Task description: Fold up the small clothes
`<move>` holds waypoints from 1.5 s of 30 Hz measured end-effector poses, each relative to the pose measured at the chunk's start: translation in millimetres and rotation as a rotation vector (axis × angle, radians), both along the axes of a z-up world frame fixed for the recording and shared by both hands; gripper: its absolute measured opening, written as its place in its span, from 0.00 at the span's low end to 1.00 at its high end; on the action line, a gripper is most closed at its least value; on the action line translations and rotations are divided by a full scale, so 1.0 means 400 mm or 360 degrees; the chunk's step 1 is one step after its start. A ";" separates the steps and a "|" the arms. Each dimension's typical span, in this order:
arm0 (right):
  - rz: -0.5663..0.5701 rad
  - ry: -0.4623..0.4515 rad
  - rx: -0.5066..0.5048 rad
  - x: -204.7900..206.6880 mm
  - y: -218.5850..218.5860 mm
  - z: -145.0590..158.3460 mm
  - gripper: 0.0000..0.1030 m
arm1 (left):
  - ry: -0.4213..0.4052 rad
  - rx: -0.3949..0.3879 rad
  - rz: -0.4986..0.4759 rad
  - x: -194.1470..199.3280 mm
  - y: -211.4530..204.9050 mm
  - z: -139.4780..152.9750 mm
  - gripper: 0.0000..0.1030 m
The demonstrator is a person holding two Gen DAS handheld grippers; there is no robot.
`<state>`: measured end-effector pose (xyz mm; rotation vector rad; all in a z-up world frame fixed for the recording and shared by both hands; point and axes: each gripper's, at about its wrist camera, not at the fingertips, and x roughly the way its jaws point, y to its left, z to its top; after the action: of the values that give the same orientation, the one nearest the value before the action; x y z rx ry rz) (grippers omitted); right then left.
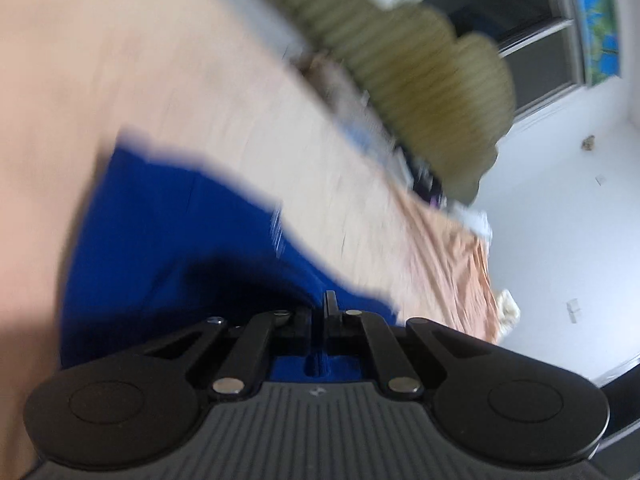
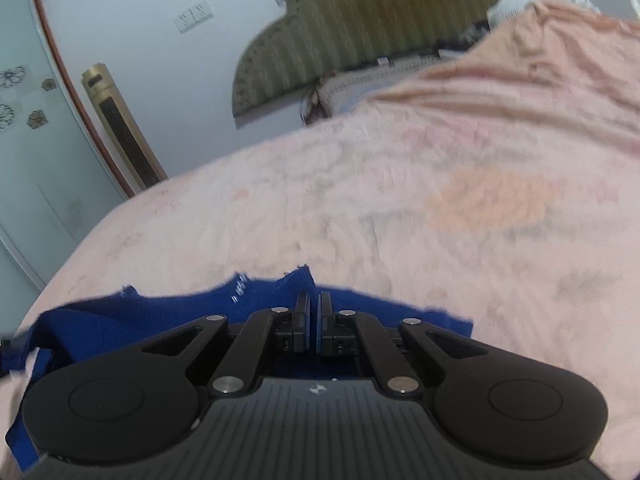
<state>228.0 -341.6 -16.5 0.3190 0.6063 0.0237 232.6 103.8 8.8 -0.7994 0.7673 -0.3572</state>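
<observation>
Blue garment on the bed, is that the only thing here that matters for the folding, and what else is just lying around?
Part of the job:
- blue garment
- left hand-held gripper, shut
- right hand-held gripper, shut on the garment's edge
- pink bedsheet, the folding surface

Just lying about:
- olive striped headboard
- crumpled things by the headboard, too blurred to name

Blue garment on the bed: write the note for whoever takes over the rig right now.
Left hand-held gripper: shut, blue fabric around its tips; the picture is too blurred to confirm a grip.
Right hand-held gripper: shut on the blue garment's far edge.
Garment lies on the pink bedsheet, near side of the bed.
Done: edge gripped.
Left: no finished fold visible; fold and lay it flat.
</observation>
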 end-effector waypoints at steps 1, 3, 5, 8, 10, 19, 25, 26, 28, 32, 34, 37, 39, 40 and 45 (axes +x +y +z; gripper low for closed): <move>0.0005 -0.0021 -0.0009 0.000 0.000 0.011 0.02 | -0.0053 0.0041 0.0018 0.010 -0.002 0.026 0.04; 0.0006 -0.0045 -0.0042 0.009 0.005 0.026 0.02 | -0.0109 0.0116 0.0074 0.044 -0.007 0.057 0.04; -0.0029 -0.0038 -0.0065 0.025 0.005 0.028 0.01 | -0.0093 0.0180 0.0171 0.087 -0.010 0.059 0.04; -0.0084 0.0059 -0.0046 0.051 -0.006 0.000 0.02 | 0.0060 0.0255 0.0209 0.164 -0.013 0.003 0.04; -0.0113 0.0093 -0.0064 0.045 -0.004 -0.018 0.18 | 0.0206 0.0335 0.0140 0.208 -0.025 -0.045 0.08; -0.0038 0.0147 0.0085 0.054 -0.006 -0.017 0.53 | -0.0034 0.0647 0.0153 0.149 -0.045 -0.003 0.79; 0.0012 0.0162 -0.0108 0.095 0.051 -0.019 0.07 | -0.0036 0.0672 0.0265 0.128 0.020 0.034 0.79; 0.0005 0.0134 -0.0134 0.090 0.051 -0.009 0.07 | -0.0033 0.0712 0.0259 0.121 0.019 0.034 0.79; -0.0019 0.0098 -0.0233 0.084 0.051 0.010 0.06 | -0.0022 0.0813 0.0245 0.098 0.010 0.032 0.79; -0.0091 0.0112 -0.0324 0.071 0.038 0.020 0.24 | -0.0098 0.0938 0.0140 0.019 -0.011 0.028 0.79; -0.0085 0.0069 -0.0275 0.022 0.032 0.040 0.56 | -0.0166 0.1003 0.0072 -0.029 -0.018 0.031 0.79; 0.0056 0.0057 -0.0239 -0.076 0.051 0.065 0.55 | -0.0228 0.1063 -0.0035 -0.095 -0.009 0.027 0.79; 0.0137 0.0084 -0.0226 -0.140 0.072 0.064 0.55 | -0.0205 0.1031 -0.0104 -0.128 0.010 0.014 0.79; 0.0170 0.0113 -0.0225 -0.168 0.083 0.059 0.55 | -0.0192 0.1006 -0.0127 -0.143 0.017 0.009 0.79; 0.0242 0.0196 -0.0177 -0.280 0.113 0.028 0.55 | -0.0167 0.0955 -0.0182 -0.210 0.034 -0.019 0.78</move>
<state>116.2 -296.2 -5.5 0.1668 0.7505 0.1168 148.6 117.5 1.0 -0.1725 0.7676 -0.2470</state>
